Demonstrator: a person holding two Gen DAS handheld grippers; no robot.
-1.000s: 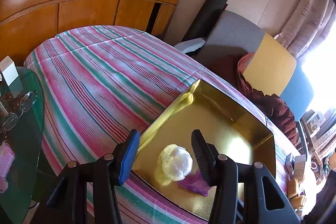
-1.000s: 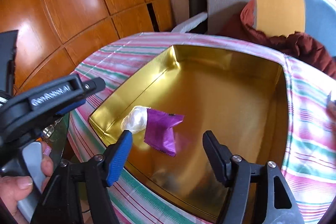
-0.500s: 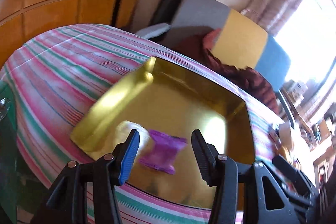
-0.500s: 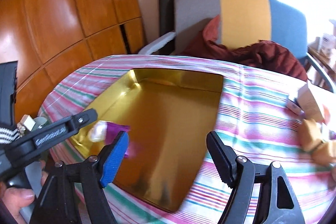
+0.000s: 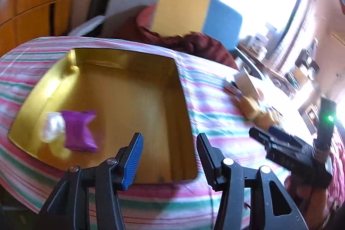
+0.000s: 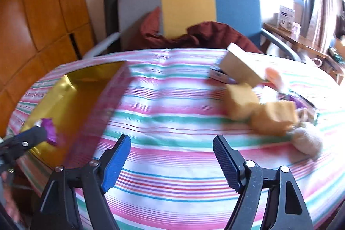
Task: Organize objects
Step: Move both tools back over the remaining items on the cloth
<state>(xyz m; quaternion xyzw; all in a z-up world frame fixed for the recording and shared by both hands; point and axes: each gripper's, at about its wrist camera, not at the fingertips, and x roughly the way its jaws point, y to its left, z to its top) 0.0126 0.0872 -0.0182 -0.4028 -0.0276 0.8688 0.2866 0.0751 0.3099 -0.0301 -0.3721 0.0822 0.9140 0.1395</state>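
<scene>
Both the left gripper [image 5: 169,157] and right gripper [image 6: 171,162] hang empty, jaws apart, the right's having just widened; a purple packet [image 5: 78,130] lies inside the gold tray [image 5: 120,57], while tan boxes [image 6: 258,107] wait in a pile beyond it, where a hasty grab risks scattering them.

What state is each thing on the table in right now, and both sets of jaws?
Gold tray: open, holding two items.
Purple packet: lying in the tray.
White wrapped item: in the tray, beside the packet.
Tan boxes: piled on the striped cloth, outside the tray.
Left gripper: jaws open, empty.
Right gripper: jaws just opened wider, empty.
</scene>
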